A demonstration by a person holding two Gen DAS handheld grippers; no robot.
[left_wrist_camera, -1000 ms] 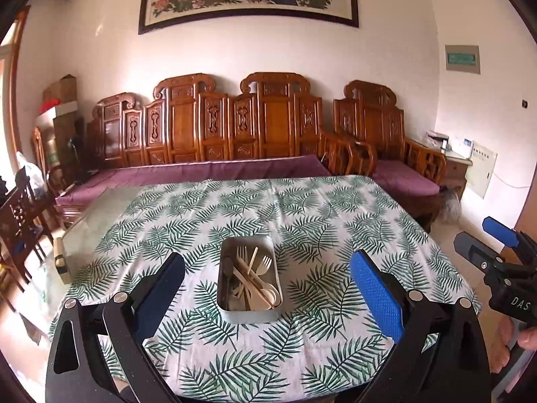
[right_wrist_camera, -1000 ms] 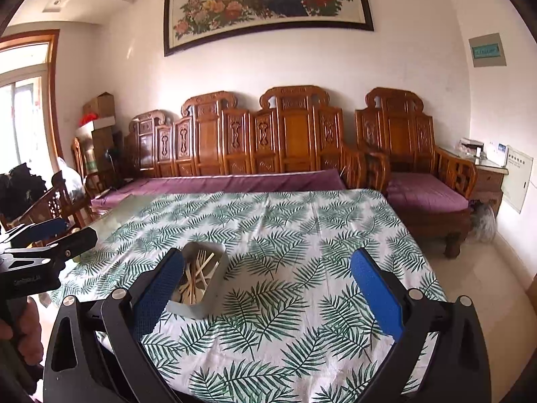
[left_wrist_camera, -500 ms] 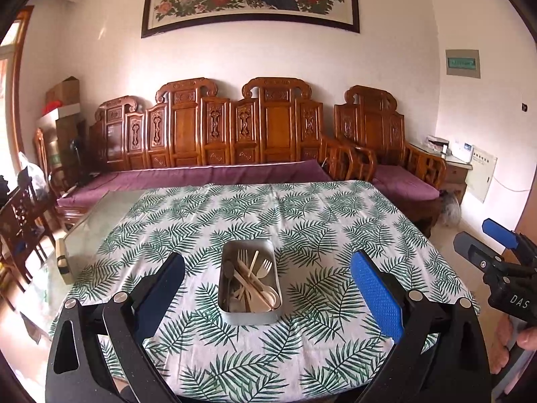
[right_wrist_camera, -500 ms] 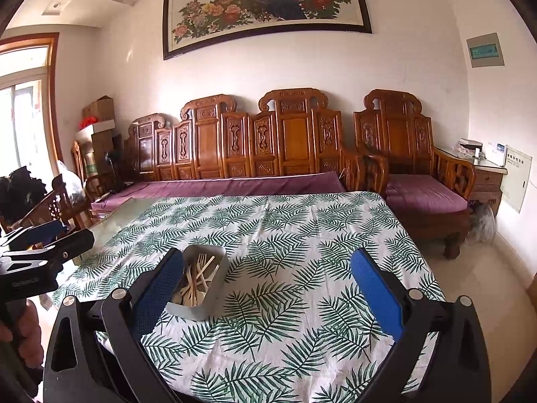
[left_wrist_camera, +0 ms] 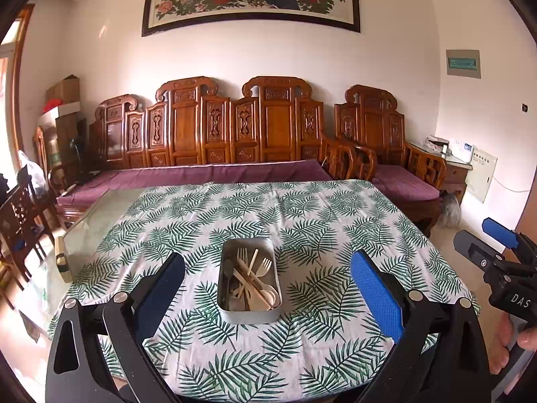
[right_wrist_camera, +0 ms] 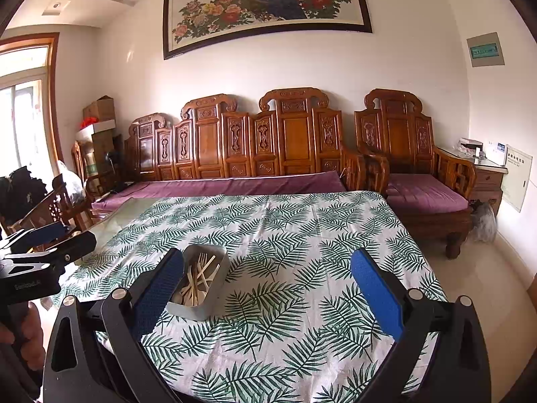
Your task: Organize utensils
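Leaf-print tablecloth (left_wrist_camera: 302, 221) bare around metal tray (left_wrist_camera: 249, 314), carved wooden sofa (left_wrist_camera: 235, 134) behind. Tray mid-table holds jumbled wooden forks and spoons (left_wrist_camera: 253, 277). Left gripper (left_wrist_camera: 268, 288) and right gripper (right_wrist_camera: 266, 285) both spread wide, empty.

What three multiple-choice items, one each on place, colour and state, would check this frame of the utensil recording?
1. Where are the utensils?
A. Scattered on the tablecloth
B. Piled in the metal tray
C. On the sofa

2. What colour are the pads on the left gripper?
A. Blue
B. Red
C. Yellow

3. How do the jaws of the right gripper stand?
A. Shut on a fork
B. Shut on the tray
C. Open, holding nothing

Answers:
1 B, forks and spoons lie jumbled inside the tray on the leaf-print tablecloth.
2 A, the inner pad faces show blue.
3 C, the jaws stand wide apart with only cloth between them.
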